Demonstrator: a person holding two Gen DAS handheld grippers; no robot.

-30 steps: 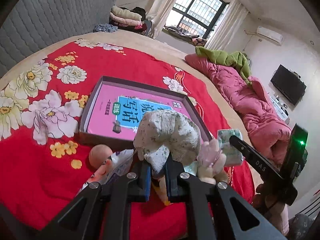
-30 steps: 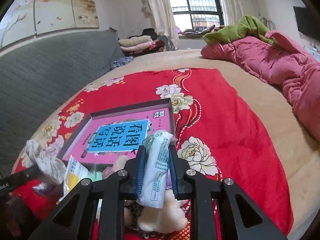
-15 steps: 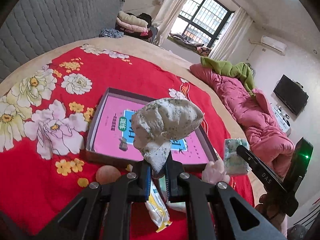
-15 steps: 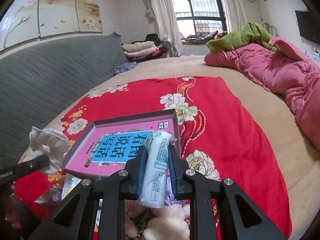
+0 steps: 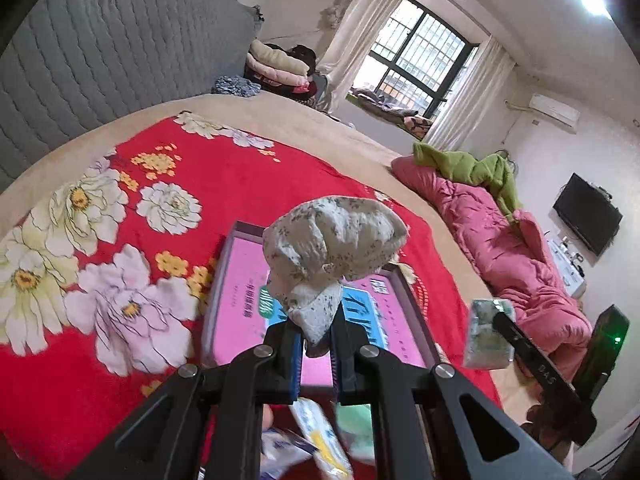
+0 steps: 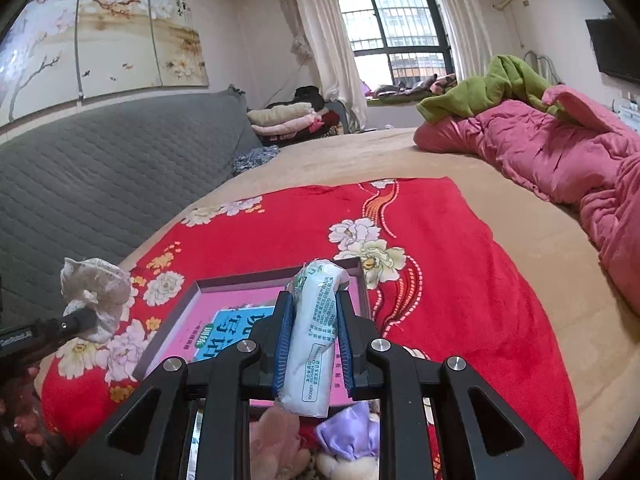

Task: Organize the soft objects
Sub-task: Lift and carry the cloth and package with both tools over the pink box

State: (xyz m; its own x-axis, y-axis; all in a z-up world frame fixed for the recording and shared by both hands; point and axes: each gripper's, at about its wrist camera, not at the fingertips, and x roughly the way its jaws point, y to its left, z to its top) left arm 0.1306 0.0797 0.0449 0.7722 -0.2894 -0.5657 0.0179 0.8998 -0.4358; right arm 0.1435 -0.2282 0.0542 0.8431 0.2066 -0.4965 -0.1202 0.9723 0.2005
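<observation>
My left gripper (image 5: 316, 334) is shut on a crumpled floral cloth (image 5: 334, 248) and holds it in the air above the near edge of a shallow pink-lined box (image 5: 240, 300) on the red floral blanket. My right gripper (image 6: 312, 320) is shut on a white tissue pack (image 6: 314, 340) and holds it above the same box (image 6: 224, 312). The cloth also shows at the left of the right wrist view (image 6: 96, 292), and the tissue pack at the right of the left wrist view (image 5: 486, 336). Plush toys (image 6: 348, 436) and small packets (image 5: 316, 440) lie below the grippers.
The red floral blanket (image 6: 440, 272) covers the bed. A pink quilt (image 6: 560, 160) with a green blanket (image 6: 500, 88) lies along the right. A grey padded headboard (image 5: 100, 60) stands at the left. Folded clothes (image 6: 284, 120) are stacked near the window.
Both grippers have risen and moved forward over the box with their loads. The pile of toys and packets has dropped toward the bottom of both views.
</observation>
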